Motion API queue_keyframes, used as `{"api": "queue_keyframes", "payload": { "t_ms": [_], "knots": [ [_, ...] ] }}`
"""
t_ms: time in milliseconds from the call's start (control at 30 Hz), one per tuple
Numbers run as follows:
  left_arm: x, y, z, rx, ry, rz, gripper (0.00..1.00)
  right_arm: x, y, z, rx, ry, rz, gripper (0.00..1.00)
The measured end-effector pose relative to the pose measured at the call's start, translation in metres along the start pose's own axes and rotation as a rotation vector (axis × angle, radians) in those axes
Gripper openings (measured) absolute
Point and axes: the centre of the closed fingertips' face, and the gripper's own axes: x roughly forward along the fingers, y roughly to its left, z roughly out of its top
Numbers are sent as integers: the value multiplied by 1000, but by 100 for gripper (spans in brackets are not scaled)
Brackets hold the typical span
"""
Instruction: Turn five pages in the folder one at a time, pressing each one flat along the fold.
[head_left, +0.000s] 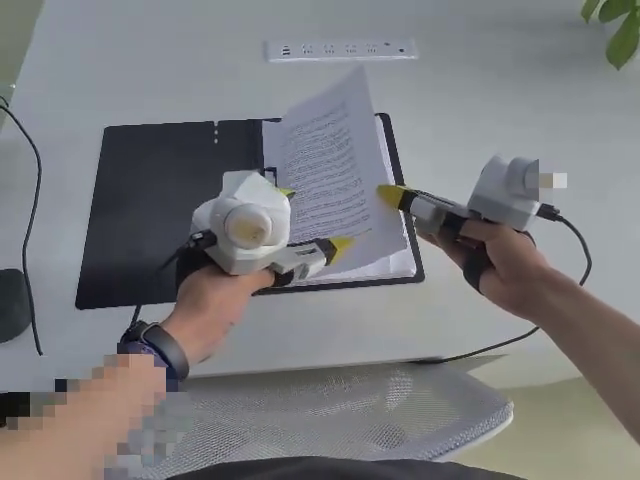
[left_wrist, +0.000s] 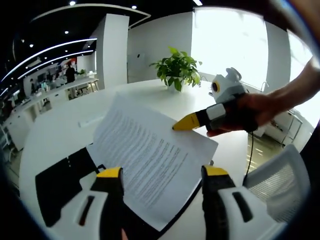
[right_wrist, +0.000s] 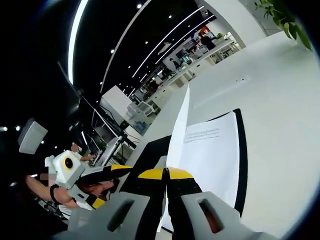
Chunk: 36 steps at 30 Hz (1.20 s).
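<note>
Worry here is tearing. My right gripper (right_wrist: 166, 173) is clamped on the outer edge of one page (head_left: 325, 160), which stands half-turned over the open folder (head_left: 150, 210) at my 12 o'clock on the white table (head_left: 500, 90). My left gripper (left_wrist: 162, 172) hangs with jaws spread at the page's 6 o'clock, holding nothing. Yank sideways and the page likely rips at the binding; let go early and it probably flops back to 3 o'clock.

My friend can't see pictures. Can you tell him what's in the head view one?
The right hand-held gripper pinches the edge of a printed page, holding it up from an open black folder on a white table. The left hand-held gripper hovers open near the page's lower edge.
</note>
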Motion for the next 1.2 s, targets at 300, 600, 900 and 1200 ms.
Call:
{"api": "queue_keyframes", "payload": {
  "t_ms": [300,600,900,1200],
  "knots": [
    [-38,23,-10,-53,-15,46,69,19,35,3,-27,-6,79,0],
    [-79,44,-17,-86,-35,109,73,44,74,4,-54,0,164,0],
    [-112,61,-19,-122,-55,174,75,73,111,1,-74,20,246,0],
    [-141,71,-29,-153,-73,220,78,112,146,-18,-103,81,306,0]
  ]
}}
